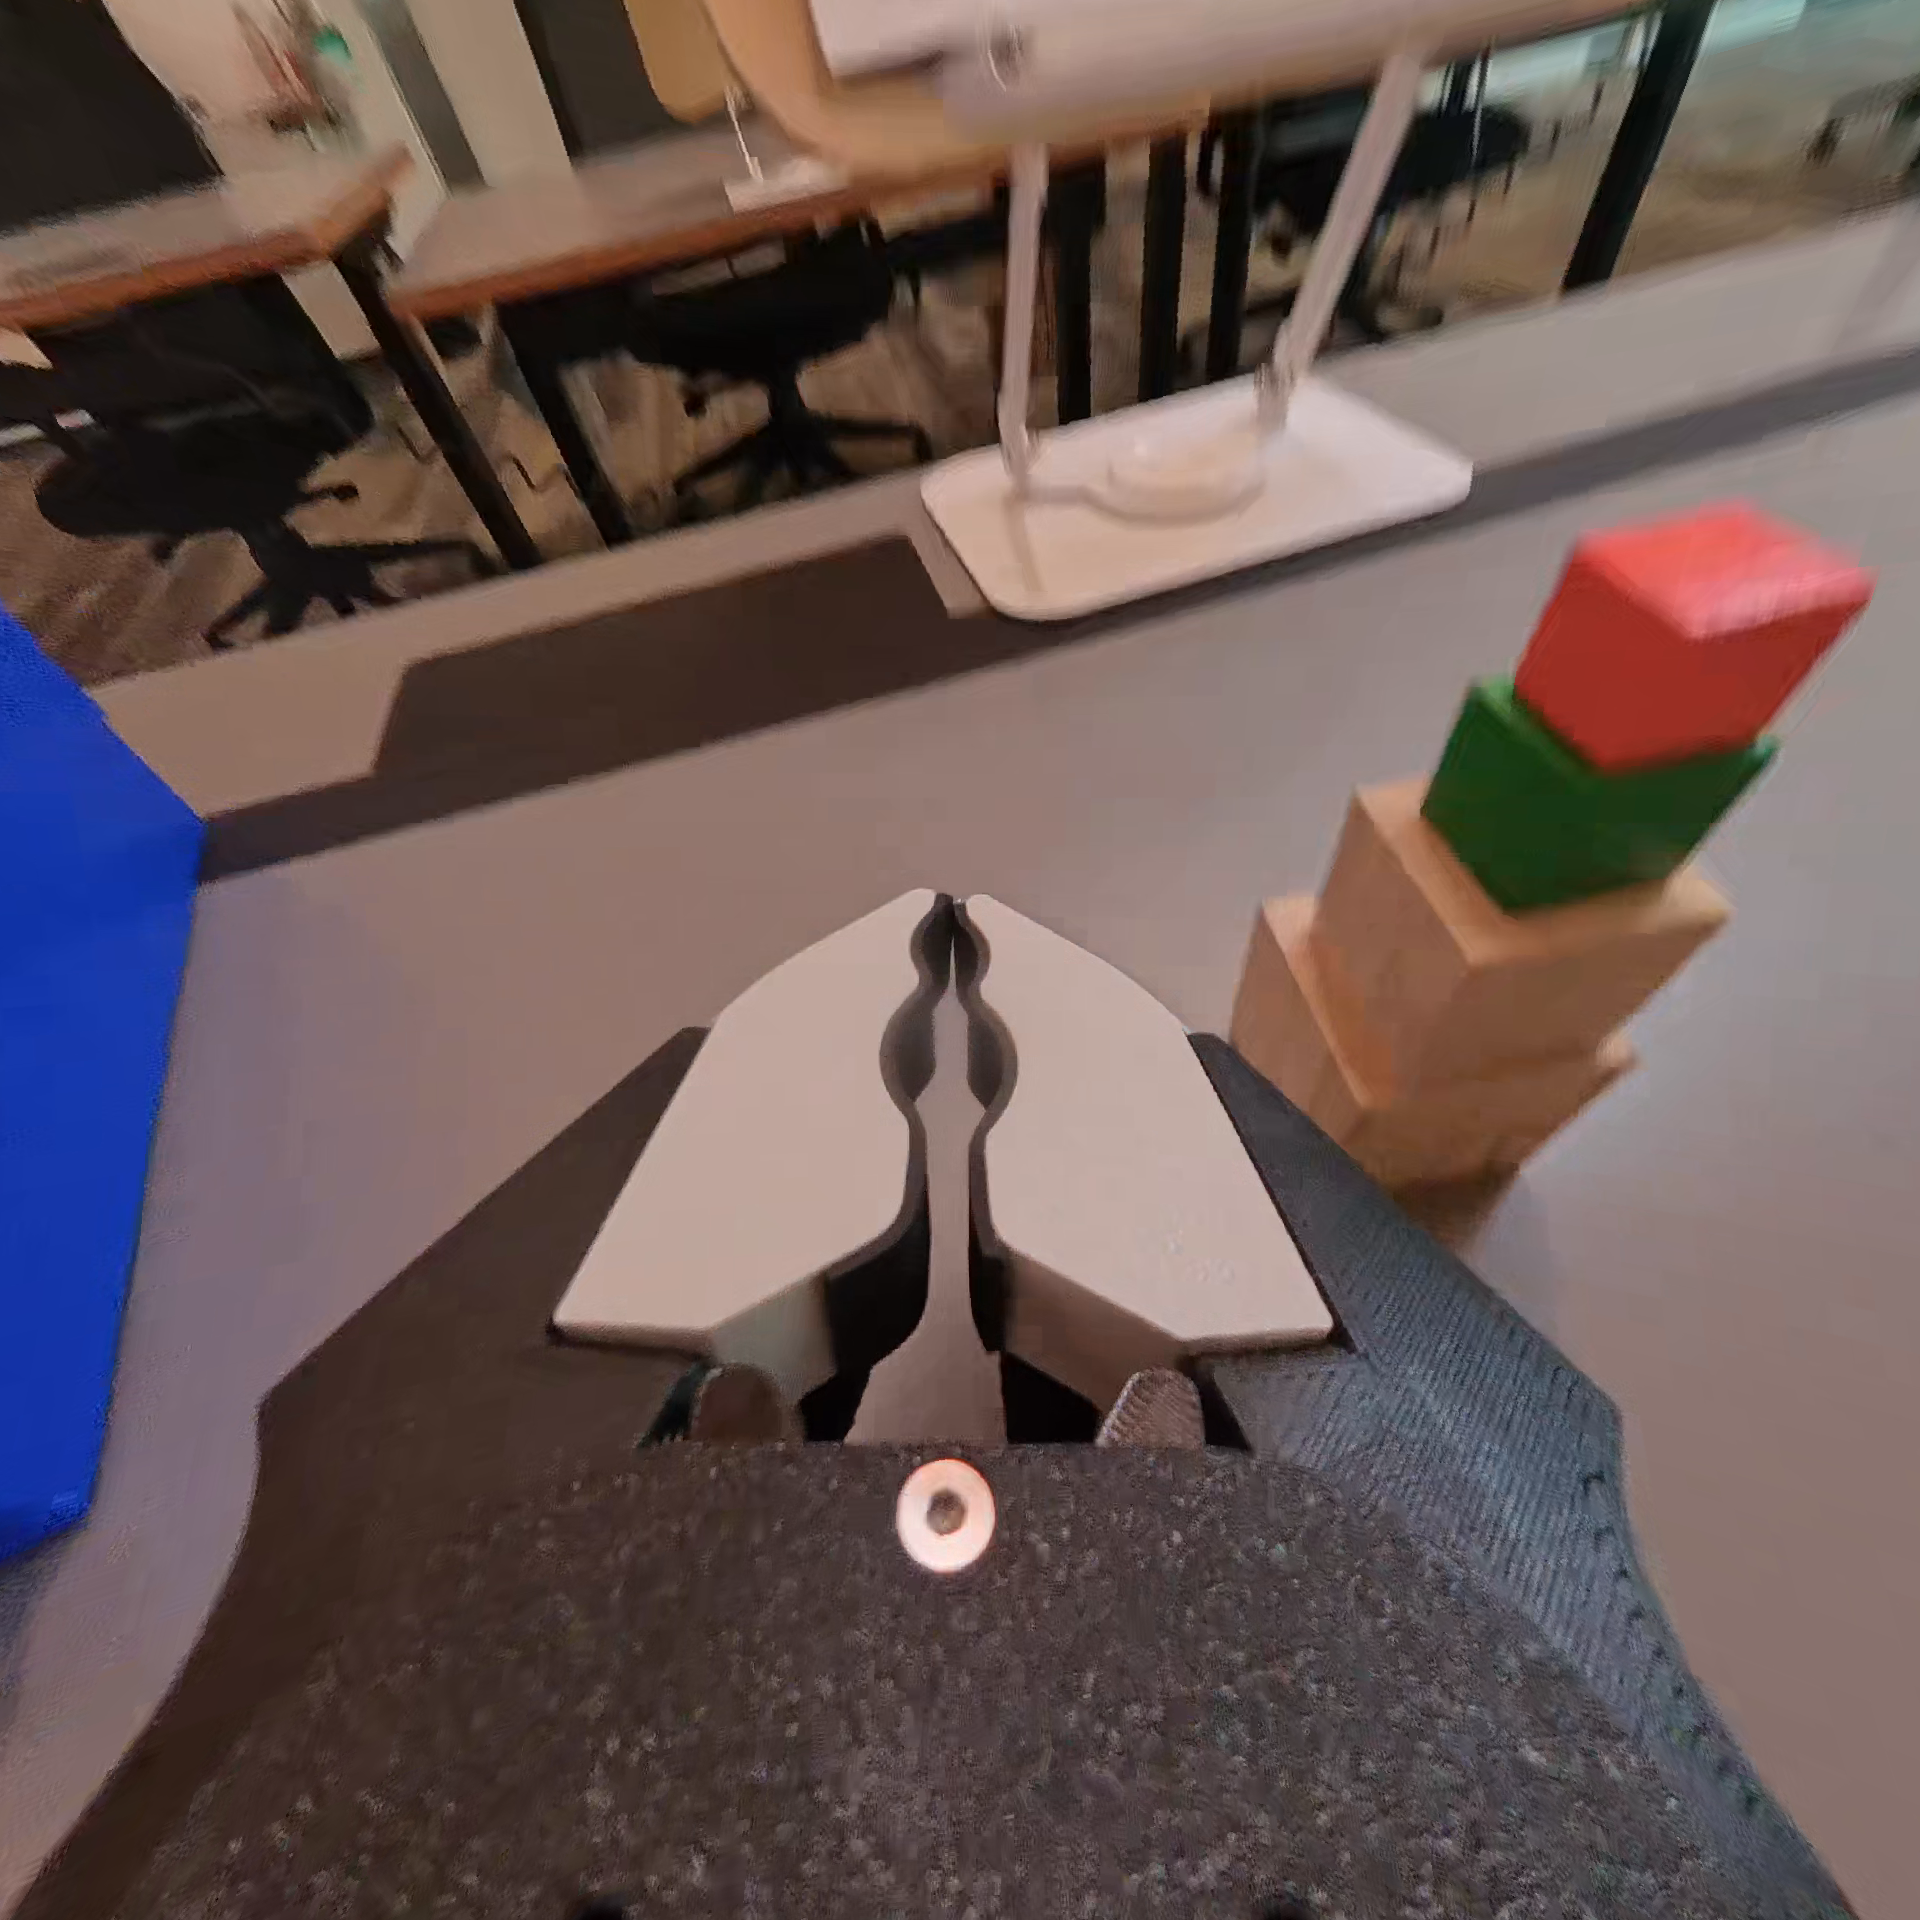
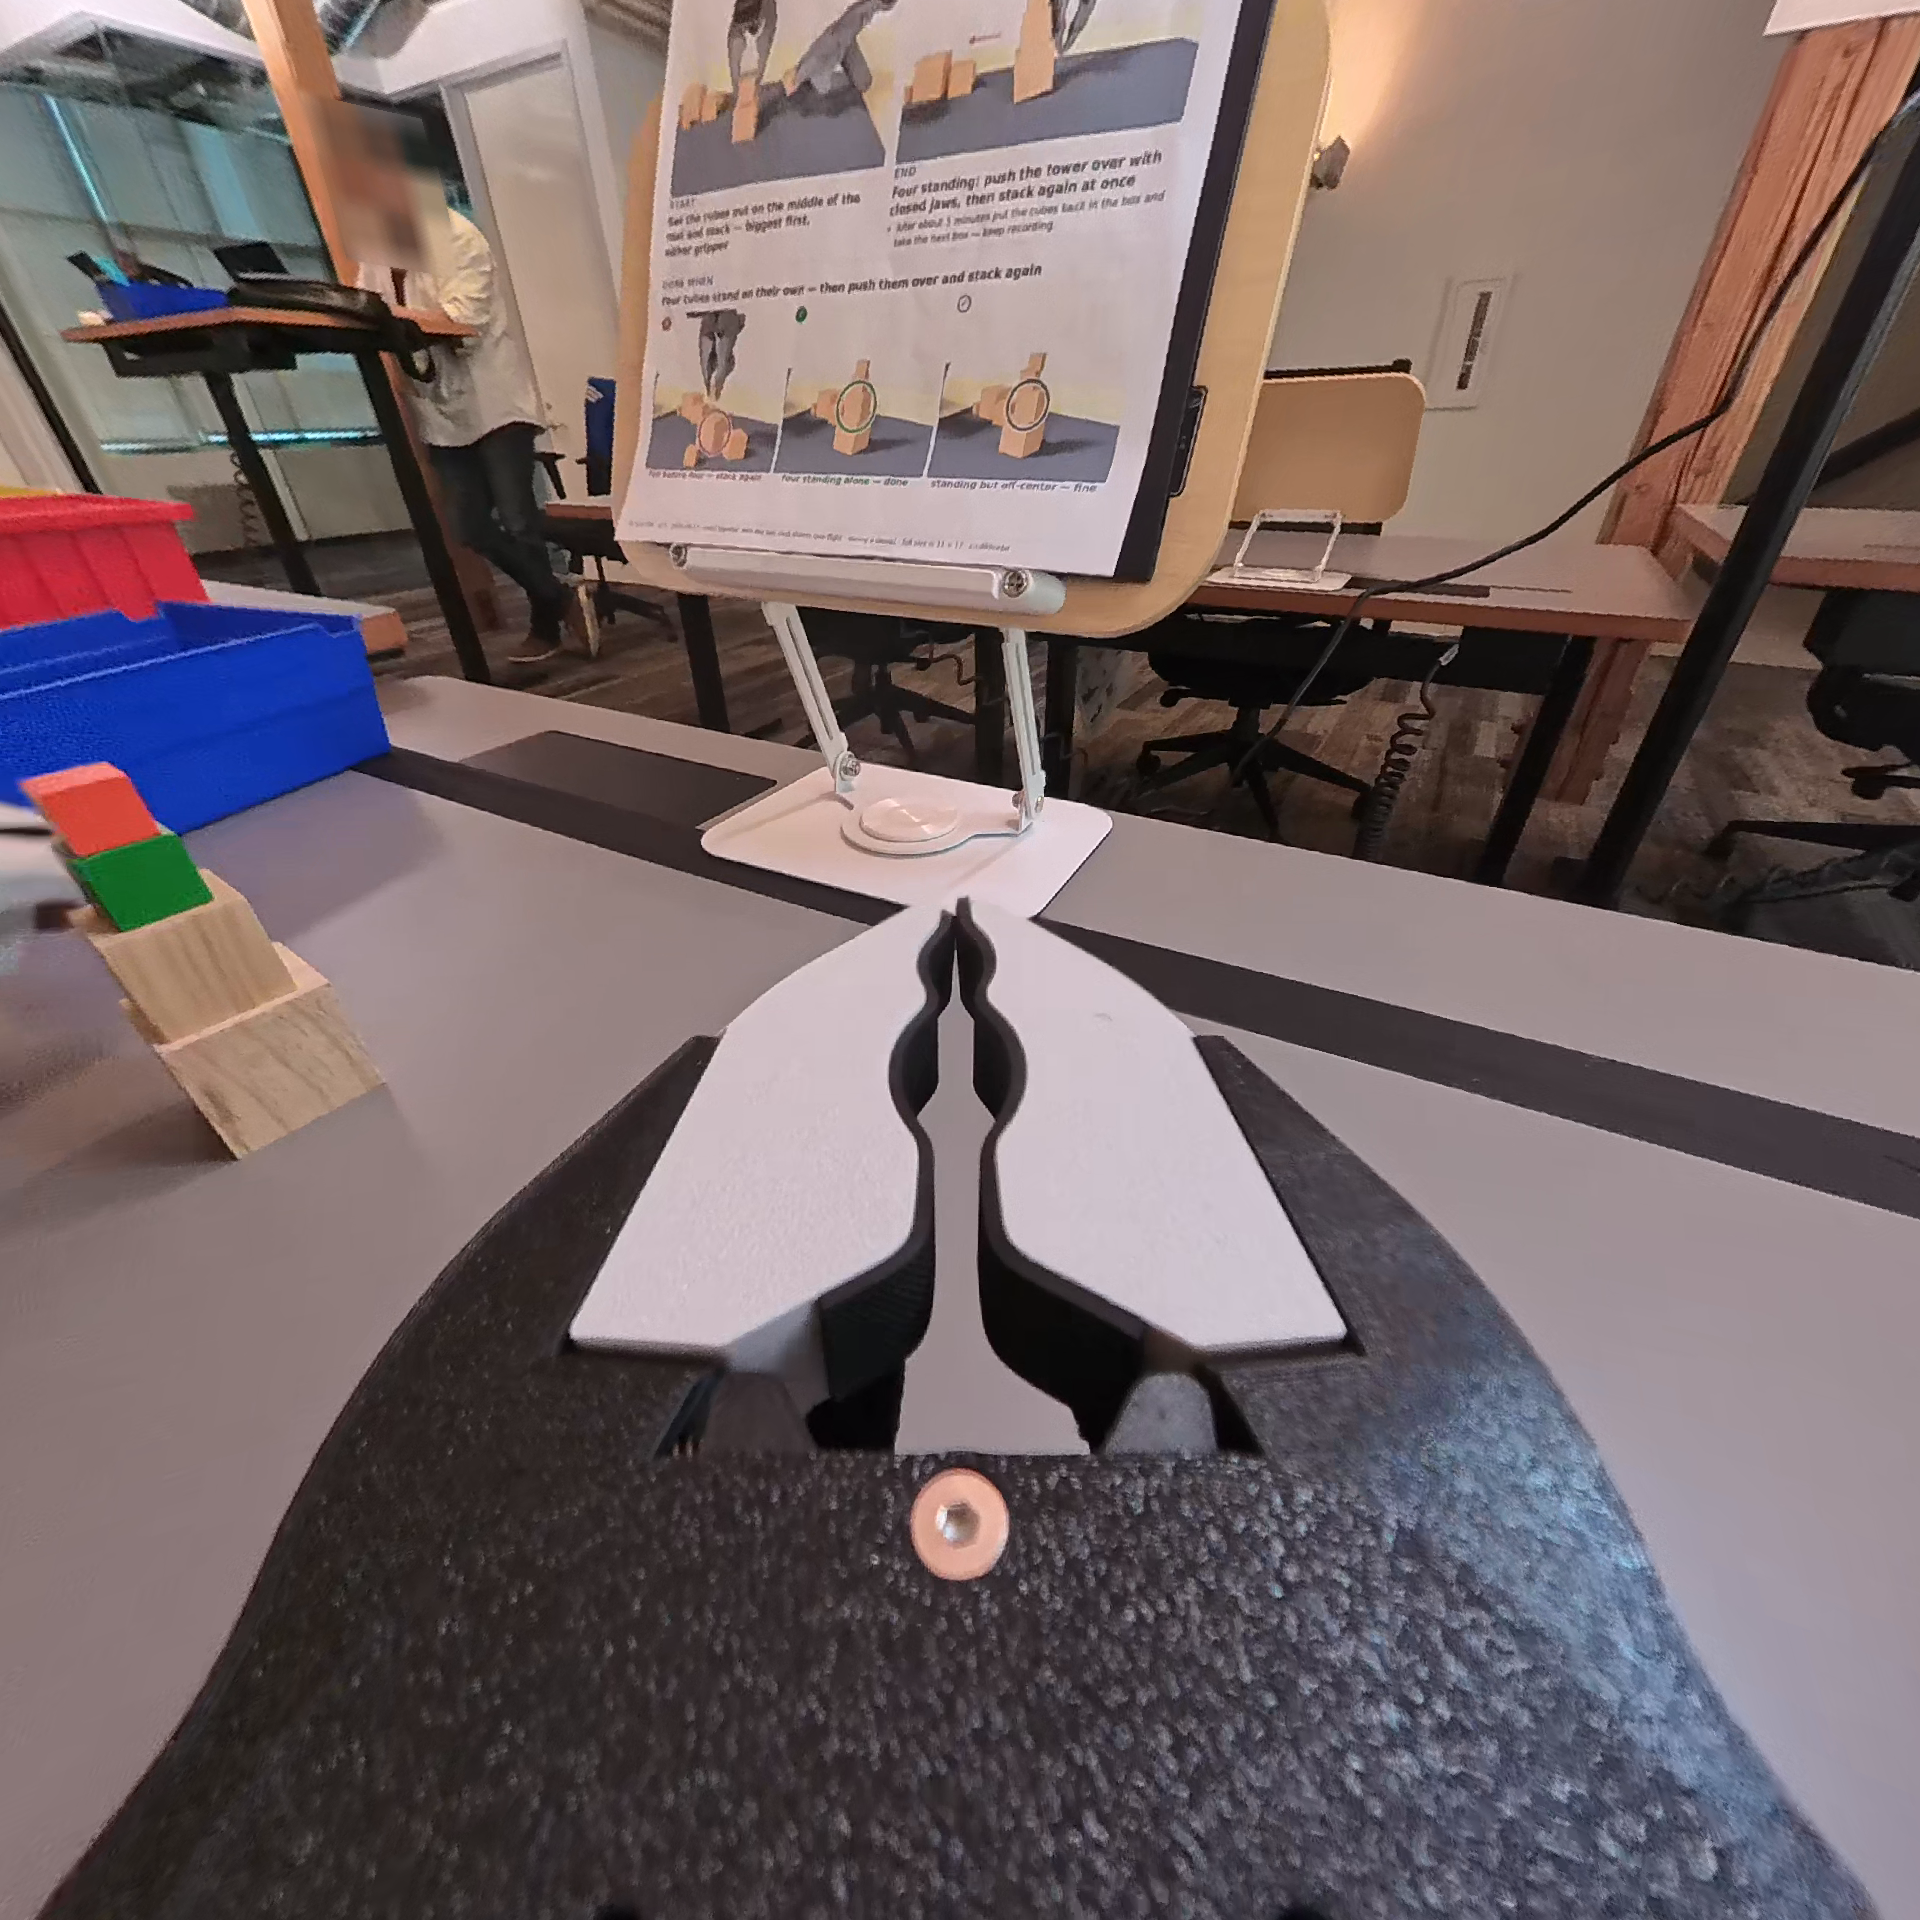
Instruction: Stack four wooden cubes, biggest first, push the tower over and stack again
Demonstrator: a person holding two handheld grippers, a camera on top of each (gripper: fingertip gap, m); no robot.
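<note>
On top of the grey tabletop [image 2: 540, 997], with its dark strip [image 2: 1455, 1049] running across the far side, pretty much everything is sitting off to the sides of the two grippers. Biggest thing nearby is the blue plastic bin [image 2: 197, 707] at the left edge, with a red bin [image 2: 83, 561] poking up behind it. Next up is the document stand: its wooden board [image 2: 1278, 312] is carrying a printed sheet [image 2: 935, 260], and its white base plate [image 2: 904, 831] is resting on the table right past the right gripper's tips.

Then the block tower, four cubes, all a bit twisted and off-centre: a big plain wooden cube [image 2: 260, 1070] at the bottom, a smaller wooden cube [image 2: 192, 961] on that, a green cube [image 2: 145, 878] next, and a red cube [image 2: 88, 805] topping it off.

The left gripper [image 1: 953, 914] is hovering just beside the tower, which is standing to its right and not touching it. Its white fingers [image 1: 790, 1122] are pinched together at the tips with nothing between them. That view is looking pretty blurry. The right gripper [image 2: 956, 920] is sitting well apart from the tower, which is off to its left, and its fingers [image 2: 810, 1143] are closed on nothing too. Bare table is lying between each gripper and the blocks.

Way in the back, a person [image 2: 468, 343] is standing at a raised desk [image 2: 260, 332], with black office chairs [image 2: 1299, 675] beyond the table.
</note>
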